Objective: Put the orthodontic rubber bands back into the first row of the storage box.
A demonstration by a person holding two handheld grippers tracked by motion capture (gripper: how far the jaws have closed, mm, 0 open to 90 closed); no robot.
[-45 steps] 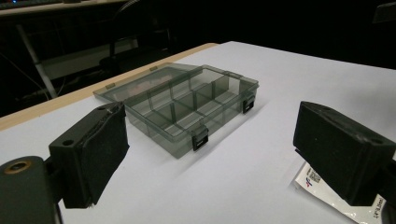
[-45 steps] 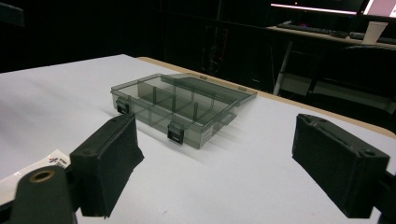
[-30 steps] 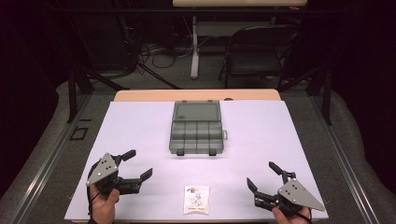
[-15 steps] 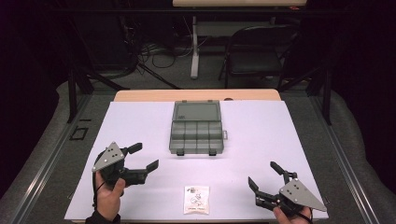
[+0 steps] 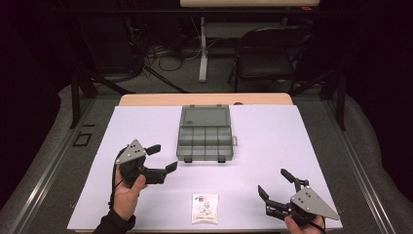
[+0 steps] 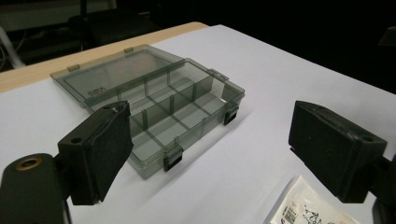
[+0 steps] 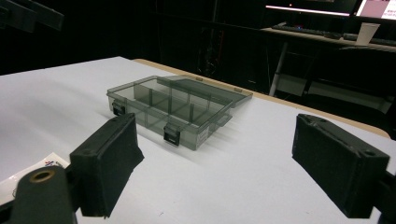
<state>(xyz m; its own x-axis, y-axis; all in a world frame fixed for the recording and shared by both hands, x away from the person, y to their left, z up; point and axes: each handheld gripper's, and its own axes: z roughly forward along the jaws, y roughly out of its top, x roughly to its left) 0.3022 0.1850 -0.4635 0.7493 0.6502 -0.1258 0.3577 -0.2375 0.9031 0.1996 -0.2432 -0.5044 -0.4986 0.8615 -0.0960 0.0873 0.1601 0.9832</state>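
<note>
**Both grippers open and empty, organizer box open mid-table**

- Left gripper [image 5: 163, 158]: jaws spread wide, nothing between them. Held above the white table cover [image 5: 311, 141], just short of the box's near-left corner, aimed toward the box. In the left gripper view its pads frame the box's front left latch and the corner of the packet at lower right.
- Right gripper [image 5: 275, 184]: jaws also spread wide, empty. Sits at the near right edge of the table, well apart from the box, pointing toward the table centre. In the right gripper view the box lies ahead between its two jaws.
- Organizer box [image 5: 204, 140]: smoky translucent plastic, lying flat in the middle of the table. Lid swung fully open and lying flat behind the tray on the far side. Tray split into compartments by dividers; contents, if any, cannot be made out. Two dark latches on the front wall, facing the person.
- Small packet [image 5: 205, 208]: white plastic bag with printed label, flat on the cover near the front edge, between the two grippers, well in front of the box. Neither gripper touches it.
- Neither gripper touches the box.
- Far side: strip of bare wooden tabletop [image 5: 204, 99] beyond the white cover, folding chair [image 5: 265, 56] on the floor behind.
</note>
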